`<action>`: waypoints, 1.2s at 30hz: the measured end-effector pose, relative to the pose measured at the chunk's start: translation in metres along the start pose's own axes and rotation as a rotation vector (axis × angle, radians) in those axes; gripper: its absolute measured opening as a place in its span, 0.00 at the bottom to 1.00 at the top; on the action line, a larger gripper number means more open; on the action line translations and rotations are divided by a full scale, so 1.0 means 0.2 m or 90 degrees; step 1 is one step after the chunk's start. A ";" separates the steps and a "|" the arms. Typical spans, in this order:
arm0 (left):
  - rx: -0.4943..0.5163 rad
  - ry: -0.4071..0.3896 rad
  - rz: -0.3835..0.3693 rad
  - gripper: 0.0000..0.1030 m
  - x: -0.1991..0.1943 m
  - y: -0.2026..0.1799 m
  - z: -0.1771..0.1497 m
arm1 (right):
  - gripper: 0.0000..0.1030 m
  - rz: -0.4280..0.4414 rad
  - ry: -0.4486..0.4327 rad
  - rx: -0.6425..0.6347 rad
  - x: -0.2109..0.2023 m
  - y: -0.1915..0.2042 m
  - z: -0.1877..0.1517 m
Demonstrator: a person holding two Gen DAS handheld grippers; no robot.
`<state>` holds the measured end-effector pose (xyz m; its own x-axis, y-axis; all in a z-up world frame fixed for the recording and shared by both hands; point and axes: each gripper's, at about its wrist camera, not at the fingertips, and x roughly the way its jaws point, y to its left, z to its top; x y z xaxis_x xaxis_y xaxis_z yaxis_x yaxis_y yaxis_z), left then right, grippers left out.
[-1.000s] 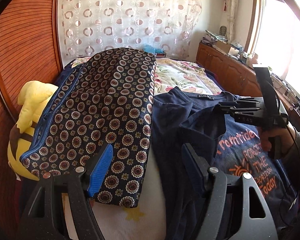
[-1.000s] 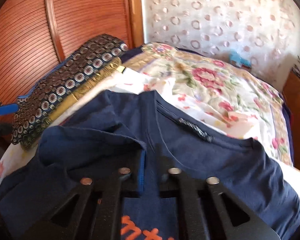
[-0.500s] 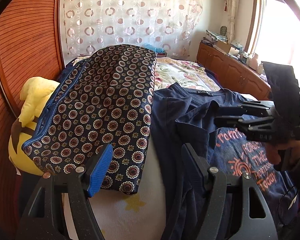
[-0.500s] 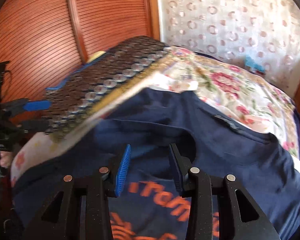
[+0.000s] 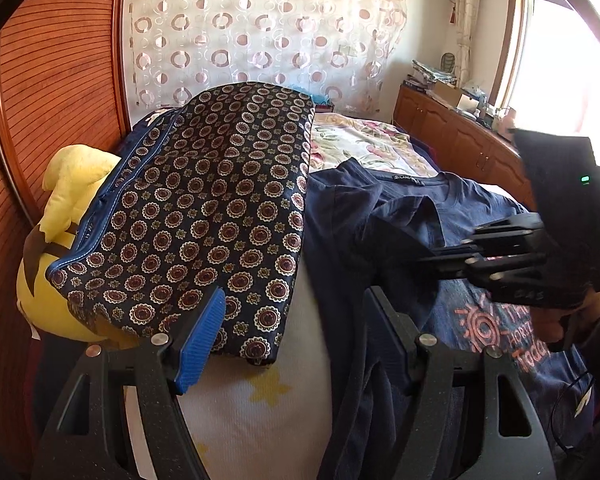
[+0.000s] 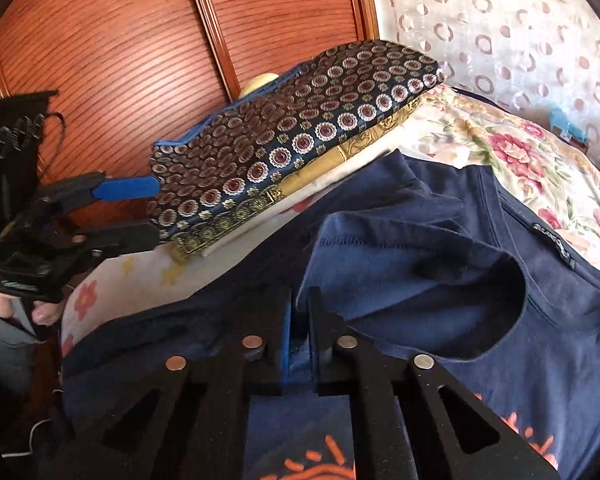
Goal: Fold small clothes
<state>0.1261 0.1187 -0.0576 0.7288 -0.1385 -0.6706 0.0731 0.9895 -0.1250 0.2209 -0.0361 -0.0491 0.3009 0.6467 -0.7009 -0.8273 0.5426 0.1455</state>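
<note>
A navy T-shirt (image 5: 452, 208) with orange print lies on the bed, its left sleeve folded inward; it also shows in the right wrist view (image 6: 480, 280). My right gripper (image 6: 298, 312) has its jaws nearly together over the folded sleeve edge; whether cloth is pinched I cannot tell. From the left wrist view it (image 5: 432, 256) hovers over the shirt's chest. My left gripper (image 5: 296, 320) is open and empty, at the shirt's left edge beside the patterned cushion; it shows at the left of the right wrist view (image 6: 140, 212).
A dark patterned cushion (image 5: 204, 208) lies left of the shirt, on gold fabric (image 6: 340, 152). A yellow plush toy (image 5: 64, 200) sits against the wooden sliding doors (image 6: 120, 40). A floral bedspread (image 6: 500, 136) covers the bed behind. A wooden cabinet (image 5: 460, 136) stands at right.
My right gripper opened half a second ago, moved toward the near left side of the shirt, and has narrowed again. The left gripper stayed open and barely moved.
</note>
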 end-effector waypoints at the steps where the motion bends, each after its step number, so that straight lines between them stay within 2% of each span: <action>1: 0.000 -0.001 -0.002 0.70 0.00 0.00 0.00 | 0.06 0.000 -0.006 0.003 -0.03 -0.01 -0.01; 10: 0.020 -0.011 -0.014 0.70 0.00 -0.06 0.03 | 0.07 -0.049 -0.006 0.056 -0.28 0.03 -0.22; 15: 0.040 -0.011 -0.023 0.70 0.03 -0.11 0.08 | 0.33 -0.105 -0.003 0.073 -0.34 0.03 -0.29; 17: 0.055 -0.009 -0.026 0.70 0.06 -0.14 0.12 | 0.37 -0.133 -0.010 0.076 -0.36 0.01 -0.28; 22: 0.087 0.000 -0.043 0.70 0.16 -0.23 0.23 | 0.38 -0.193 -0.021 0.102 -0.41 -0.08 -0.31; 29: 0.104 0.050 -0.057 0.53 0.38 -0.31 0.36 | 0.38 -0.290 -0.011 0.137 -0.50 -0.27 -0.43; 36: 0.106 0.103 -0.049 0.52 0.59 -0.36 0.42 | 0.39 -0.327 0.027 0.161 -0.49 -0.39 -0.50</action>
<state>0.2646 0.0339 -0.0668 0.5989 -0.2053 -0.7741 0.2448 0.9673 -0.0671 0.2076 -0.1955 -0.0622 0.6110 0.2464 -0.7523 -0.4385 0.8965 -0.0625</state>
